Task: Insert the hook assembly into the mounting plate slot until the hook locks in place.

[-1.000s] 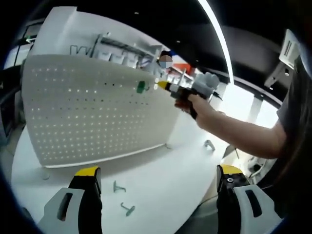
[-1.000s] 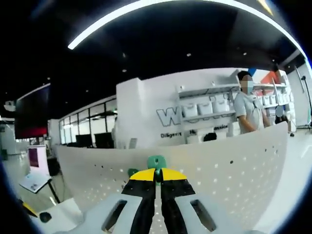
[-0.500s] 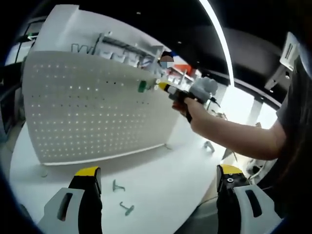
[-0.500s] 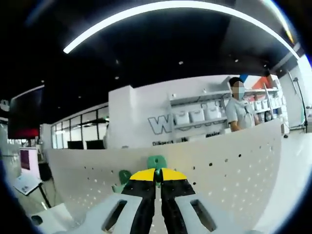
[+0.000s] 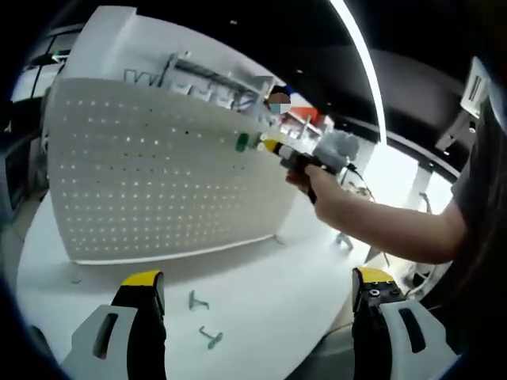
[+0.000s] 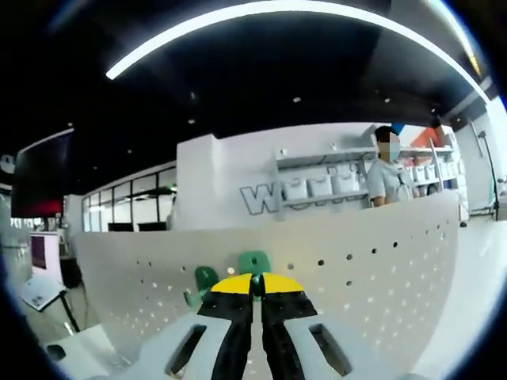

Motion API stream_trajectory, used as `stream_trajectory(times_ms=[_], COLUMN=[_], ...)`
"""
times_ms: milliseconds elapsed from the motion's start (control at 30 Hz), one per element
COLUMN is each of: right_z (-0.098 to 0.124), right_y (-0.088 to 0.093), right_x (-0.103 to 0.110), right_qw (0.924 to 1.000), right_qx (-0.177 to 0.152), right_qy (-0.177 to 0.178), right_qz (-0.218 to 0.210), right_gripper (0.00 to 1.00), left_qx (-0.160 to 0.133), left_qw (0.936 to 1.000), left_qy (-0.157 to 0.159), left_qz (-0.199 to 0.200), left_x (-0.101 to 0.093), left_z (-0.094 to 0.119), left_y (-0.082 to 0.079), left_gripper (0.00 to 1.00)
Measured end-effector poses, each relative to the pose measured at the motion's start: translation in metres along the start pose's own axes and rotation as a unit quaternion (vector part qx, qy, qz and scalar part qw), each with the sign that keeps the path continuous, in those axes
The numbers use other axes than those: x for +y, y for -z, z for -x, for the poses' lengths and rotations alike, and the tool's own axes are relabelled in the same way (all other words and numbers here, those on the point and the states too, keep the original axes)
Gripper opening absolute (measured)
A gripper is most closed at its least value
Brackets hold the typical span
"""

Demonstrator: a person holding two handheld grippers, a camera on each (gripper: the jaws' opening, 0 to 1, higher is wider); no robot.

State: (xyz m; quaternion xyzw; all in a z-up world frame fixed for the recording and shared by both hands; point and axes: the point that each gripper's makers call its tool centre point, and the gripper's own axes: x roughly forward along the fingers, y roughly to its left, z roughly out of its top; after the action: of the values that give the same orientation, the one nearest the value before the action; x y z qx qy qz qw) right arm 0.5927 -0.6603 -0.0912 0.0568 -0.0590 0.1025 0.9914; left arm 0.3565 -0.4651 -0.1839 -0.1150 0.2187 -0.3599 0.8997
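On the white bench (image 5: pixel 261 301): two small green hooks lie loose near the left tongs.
Loose hooks: one (image 5: pixel 196 300) sits just ahead of the left tongs' yellow-tipped jaw, the other (image 5: pixel 211 336) closer to the camera; both are too small to tell which way their bends face.
Left tongs (image 5: pixel 257 294): jaws stand wide apart and hold nothing; their lower parts are cut off by the bottom of the left gripper view.
Mounting plate (image 5: pixel 158 174): white perforated panel standing upright on the bench, its foot touching the bench top; in the right gripper view the plate (image 6: pixel 380 269) spans the frame and its lower edge is hidden behind the tongs.
Green hook (image 5: pixel 242 142): sits at the plate's upper right area, right at the tip of the right tongs; whether it is seated in a hole cannot be told from the left gripper view.
Right tongs (image 5: pixel 273 146): held by a hand (image 5: pixel 317 180) with the forearm reaching in from the right; seen in their own view, the tongs (image 6: pixel 255 286) have their jaws pressed together on the hook.
Hook in the jaws (image 6: pixel 254 262): only its rounded green head shows above the yellow tips, the rest is hidden between them; its long axis seems to run along the jaws toward the plate.
Second green piece (image 6: pixel 204 279): just left of the jaws against the plate, partly hidden.
Background: a person (image 6: pixel 386 176) stands behind the plate near shelves.
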Motion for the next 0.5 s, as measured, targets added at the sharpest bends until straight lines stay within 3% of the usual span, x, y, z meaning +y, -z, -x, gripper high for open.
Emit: stream_trajectory(times_ms=[200,500], right_z=[0.0011,-0.0003], right_y=[-0.0011,0.0073], right_x=[-0.0048,-0.0034], right_qw=[0.9999,0.9999], right_qx=[-0.006,0.010], right_qy=[0.008,0.010], right_qz=[-0.013,-0.007], right_gripper=[0.01,0.00], left_qx=[0.000,-0.001], left_qw=[1.0000,1.0000], left_qy=[0.002,0.003], left_qz=[0.003,0.006], left_x=[-0.0010,-0.0022], left_z=[-0.0011,-0.0014], left_y=[0.0006,0.0000], left_gripper=[1.00,1.00])
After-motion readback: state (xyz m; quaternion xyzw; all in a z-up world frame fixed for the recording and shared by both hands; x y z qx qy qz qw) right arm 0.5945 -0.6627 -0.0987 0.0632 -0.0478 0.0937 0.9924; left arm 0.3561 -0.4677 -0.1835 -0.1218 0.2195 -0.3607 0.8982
